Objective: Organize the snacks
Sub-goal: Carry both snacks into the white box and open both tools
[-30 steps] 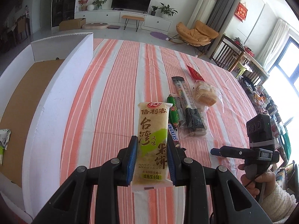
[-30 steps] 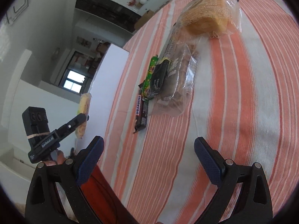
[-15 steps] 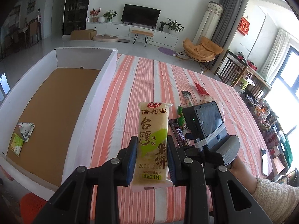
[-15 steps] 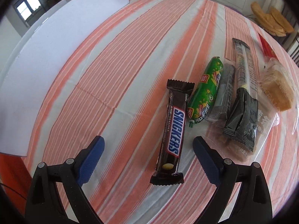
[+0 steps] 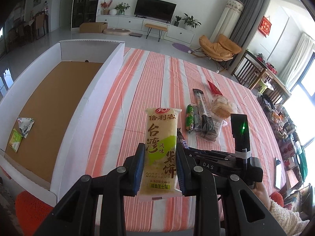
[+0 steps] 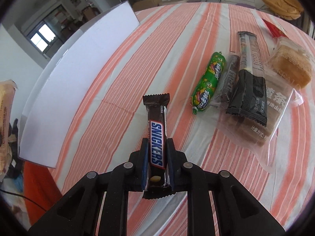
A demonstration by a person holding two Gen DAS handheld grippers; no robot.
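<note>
Your box (image 5: 116, 59) sits left of the snack row (image 6: 246, 90) on the table (image 5: 157, 74); two packets (image 5: 19, 133), apparently, lie inside it.

My left gripper (image 5: 159, 169) pinches a rice cracker pack (image 5: 160, 147) above the striped cloth (image 5: 153, 82). Left of it sits the box (image 5: 88, 106), two packets (image 5: 20, 131) inside.

My left wrist camera looks along my fingers from above the table's near edge toward the TV wall, the white box (image 5: 82, 106) at ten o'clock. My right wrist camera sits lower and closer to the striped cloth (image 6: 126, 74). Both views share the green sausage (image 5: 189, 118) (image 6: 208, 82) and that box's wall.
</note>
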